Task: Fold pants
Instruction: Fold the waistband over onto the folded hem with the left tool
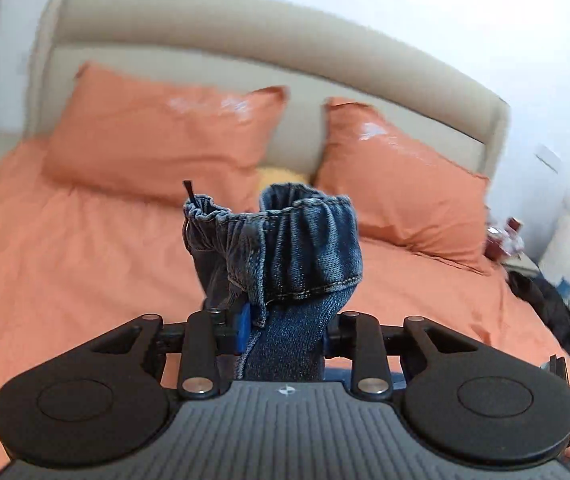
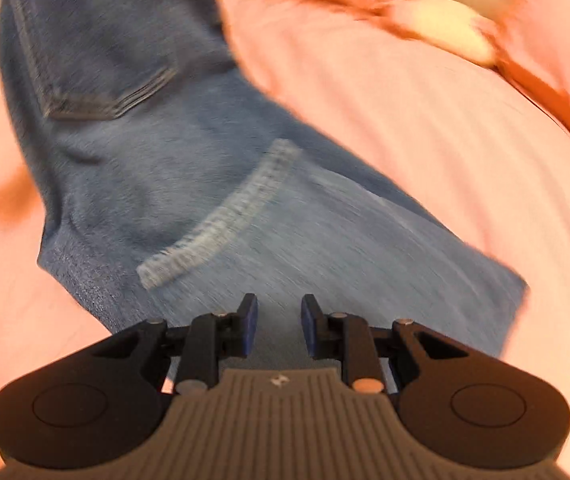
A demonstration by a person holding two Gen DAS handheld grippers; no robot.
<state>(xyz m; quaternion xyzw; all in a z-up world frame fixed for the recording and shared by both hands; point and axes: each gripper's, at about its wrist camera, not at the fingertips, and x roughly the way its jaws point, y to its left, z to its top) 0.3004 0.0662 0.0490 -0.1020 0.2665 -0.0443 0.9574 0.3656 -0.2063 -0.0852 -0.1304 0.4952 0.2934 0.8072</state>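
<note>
My left gripper (image 1: 285,332) is shut on the bunched elastic waistband of blue denim pants (image 1: 285,248) and holds it up above the orange bed (image 1: 65,260). In the right wrist view the pants (image 2: 189,184) hang or lie over the orange bedding (image 2: 425,140), blurred by motion, with a back pocket (image 2: 93,48) at upper left and a pale seam in the middle. My right gripper (image 2: 279,326) is open and empty just above the lower part of the denim.
Two orange pillows (image 1: 165,136) (image 1: 397,176) lean on a beige headboard (image 1: 245,28). A yellow object (image 1: 281,178) lies between them. Dark clothes (image 1: 549,308) and a cluttered nightstand (image 1: 517,248) are at the bed's right side.
</note>
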